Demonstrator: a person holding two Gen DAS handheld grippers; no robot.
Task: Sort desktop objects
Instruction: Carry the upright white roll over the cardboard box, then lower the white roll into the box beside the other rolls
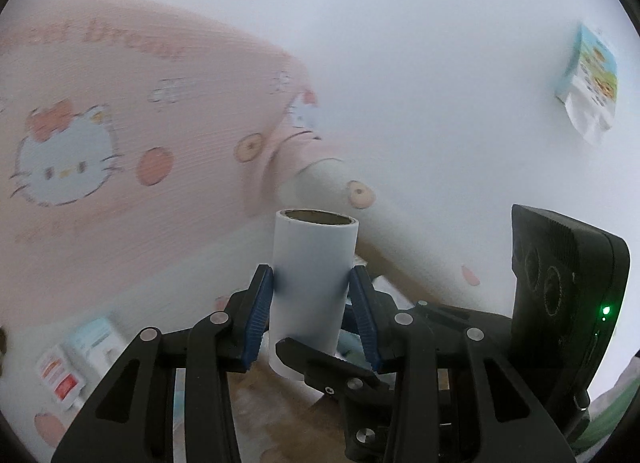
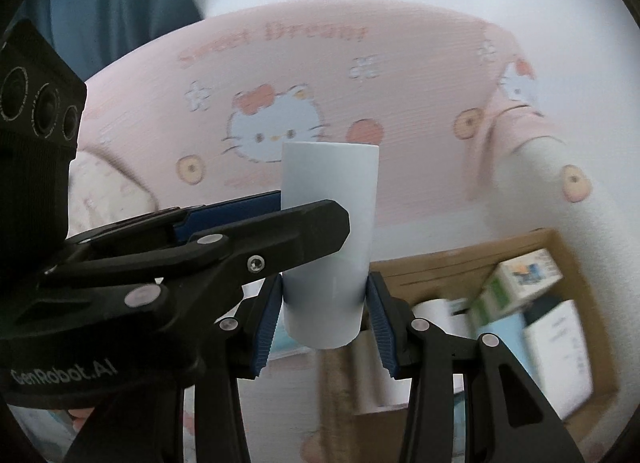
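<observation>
A white paper roll (image 1: 312, 287) with a brown cardboard core stands upright between both grippers, held in the air. My left gripper (image 1: 312, 291) is shut on its sides. My right gripper (image 2: 325, 295) also has its blue pads (image 2: 267, 327) against the roll's (image 2: 328, 239) lower part. In the right wrist view the left gripper's fingers (image 2: 240, 231) reach in from the left and clamp the roll's middle. In the left wrist view the right gripper's finger (image 1: 320, 363) crosses the roll's base.
A pink Hello Kitty pillow (image 2: 320, 103) fills the background. A cardboard box (image 2: 472, 259) at lower right holds several small cartons and white rolls. A small snack packet (image 1: 592, 91) lies on the white surface at the right. More small packets (image 1: 76, 359) lie lower left.
</observation>
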